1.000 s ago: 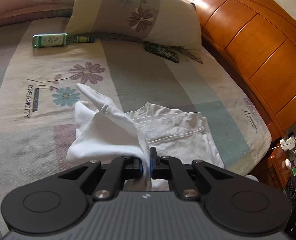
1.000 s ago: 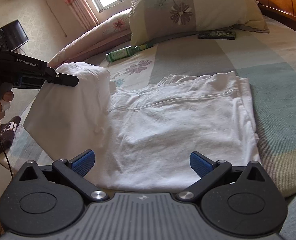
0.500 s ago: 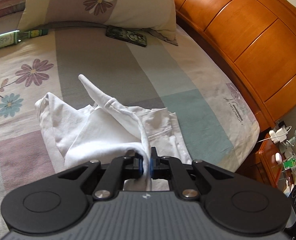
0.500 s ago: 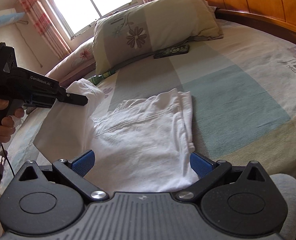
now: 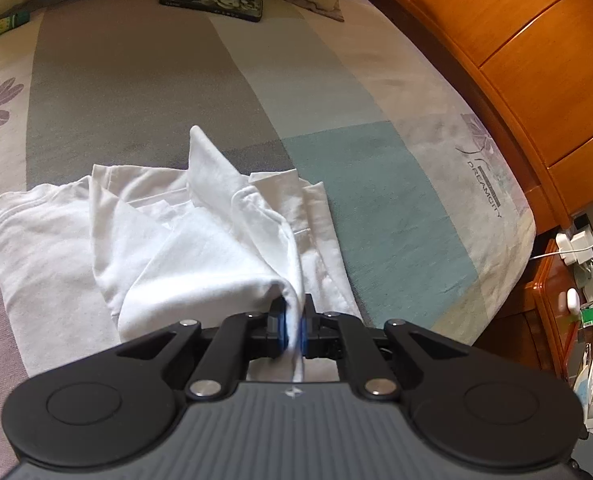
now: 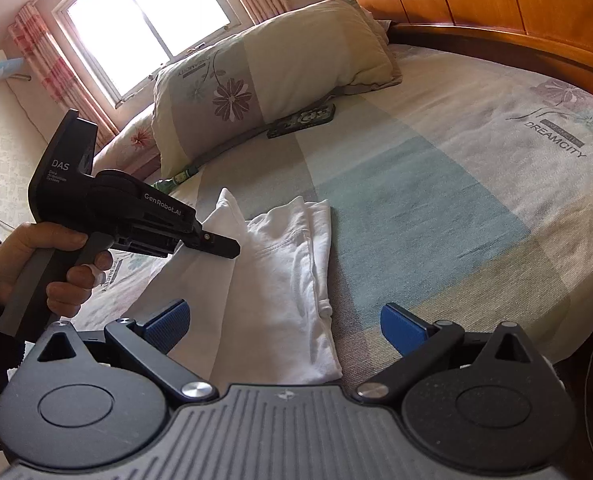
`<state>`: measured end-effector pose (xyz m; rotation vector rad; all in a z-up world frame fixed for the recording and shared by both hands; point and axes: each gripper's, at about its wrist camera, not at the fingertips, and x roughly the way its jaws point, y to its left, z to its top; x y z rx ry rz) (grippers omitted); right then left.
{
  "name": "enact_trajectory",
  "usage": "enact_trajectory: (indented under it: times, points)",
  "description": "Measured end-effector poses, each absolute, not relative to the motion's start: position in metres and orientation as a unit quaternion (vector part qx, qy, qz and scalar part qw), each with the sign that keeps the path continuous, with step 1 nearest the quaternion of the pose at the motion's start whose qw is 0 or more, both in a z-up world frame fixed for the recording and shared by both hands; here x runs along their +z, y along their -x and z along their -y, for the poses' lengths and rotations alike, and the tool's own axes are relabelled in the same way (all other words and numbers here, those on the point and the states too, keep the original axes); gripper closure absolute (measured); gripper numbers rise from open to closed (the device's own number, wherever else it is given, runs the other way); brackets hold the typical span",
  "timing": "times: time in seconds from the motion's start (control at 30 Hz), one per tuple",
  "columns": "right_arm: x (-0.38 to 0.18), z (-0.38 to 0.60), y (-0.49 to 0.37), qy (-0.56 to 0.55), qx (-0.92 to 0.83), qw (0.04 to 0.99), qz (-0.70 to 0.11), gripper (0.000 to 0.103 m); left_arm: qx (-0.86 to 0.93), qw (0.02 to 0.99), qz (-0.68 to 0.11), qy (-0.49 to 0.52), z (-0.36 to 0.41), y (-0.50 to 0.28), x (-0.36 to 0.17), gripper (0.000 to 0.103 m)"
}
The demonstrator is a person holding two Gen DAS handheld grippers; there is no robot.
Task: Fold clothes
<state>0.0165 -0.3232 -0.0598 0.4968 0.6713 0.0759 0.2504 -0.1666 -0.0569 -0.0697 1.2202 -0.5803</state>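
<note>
Left wrist view: the black left claw is covering the near hem of the crumpled white cotton shirt; the pinched fold is vanishing between the blue pads. The green glass bottle is running off the left edge. The bedside clutter of small white and green items is reading too small to identify.

Right wrist view: the bare hand is being cut by the left edge. The open right claw body is hiding the shirt's near edge.

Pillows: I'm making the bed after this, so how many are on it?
2. One floral pillow leans at the headboard end, with a phone lying at its foot. A second pillow lies partly hidden behind it, toward the window.
</note>
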Motion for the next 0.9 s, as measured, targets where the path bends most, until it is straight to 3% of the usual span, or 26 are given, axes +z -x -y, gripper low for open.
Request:
enact_trajectory:
  times: [0.33, 0.57, 0.67, 0.8, 0.9]
  points:
    - [-0.066, 0.33, -0.019, -0.248, 0.03, 0.909, -0.333, 0.0, -0.268, 0.76, -0.591, 0.036, 0.192, -0.267, -0.082, 0.094]
    - [-0.066, 0.333, -0.018, -0.249, 0.023, 0.909, -0.334, 0.0, -0.3, 0.761, -0.574, 0.028, 0.181, -0.243, -0.09, 0.061]
    - [-0.067, 0.333, -0.02, -0.25, 0.022, 0.908, -0.335, 0.0, -0.321, 0.776, -0.542, -0.005, 0.171, -0.219, -0.082, 0.059]
    - [-0.068, 0.333, -0.019, -0.249, 0.026, 0.908, -0.336, 0.0, -0.347, 0.793, -0.498, -0.049, 0.156, -0.187, -0.071, 0.045]
    - [-0.068, 0.336, -0.016, -0.252, 0.023, 0.908, -0.333, 0.0, -0.365, 0.803, -0.463, -0.082, 0.145, -0.163, -0.063, 0.044]
